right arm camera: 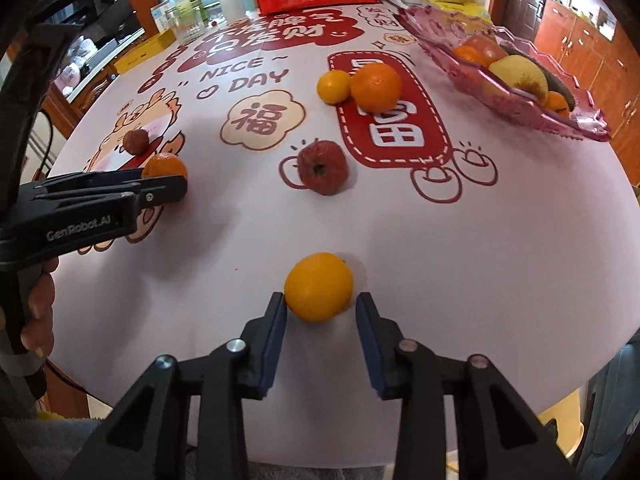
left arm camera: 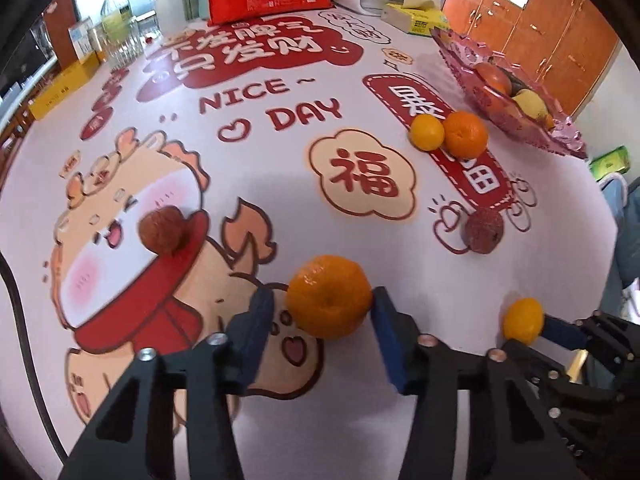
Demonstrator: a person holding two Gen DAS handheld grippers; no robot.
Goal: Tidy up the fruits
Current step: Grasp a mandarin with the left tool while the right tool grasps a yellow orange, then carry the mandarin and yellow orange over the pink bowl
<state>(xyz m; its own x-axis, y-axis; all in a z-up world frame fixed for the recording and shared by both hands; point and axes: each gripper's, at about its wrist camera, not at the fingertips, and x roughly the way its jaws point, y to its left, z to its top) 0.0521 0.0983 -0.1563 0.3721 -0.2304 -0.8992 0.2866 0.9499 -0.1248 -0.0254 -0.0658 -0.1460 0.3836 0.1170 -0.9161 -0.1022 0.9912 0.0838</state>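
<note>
Left jaws: my left gripper (left arm camera: 322, 312) has narrowed around the big orange (left arm camera: 329, 296); the right pad touches its side, the left pad sits at its edge, so I judge it gripped, though a thin gap on the left may remain.
Right jaws: my right gripper (right arm camera: 320, 312) has its pads drawn in close about the small yellow orange (right arm camera: 319, 287), the left pad touching, the right pad just beside it; I read it as a hold.
Left of the table: a dark wrinkled fruit (left arm camera: 164, 231) lies on the cartoon print of the tablecloth (left arm camera: 280, 168), near my left gripper.
Middle: a reddish fruit (right arm camera: 322, 167) sits alone, well apart from both grippers.
Further right: two more oranges (right arm camera: 360, 84) touch each other just beside the pink tray (right arm camera: 576, 120).
Tray: at the far right edge of the table, already holding several fruits.
Doing it well: I should squeeze at each fruit's widest line, lift straight up before swinging right, and carry both over the tray's rim without knocking the pair beside it.
Hard to see: the undersides of both fruits, and the tray's contents, which overlap too much to count.
</note>
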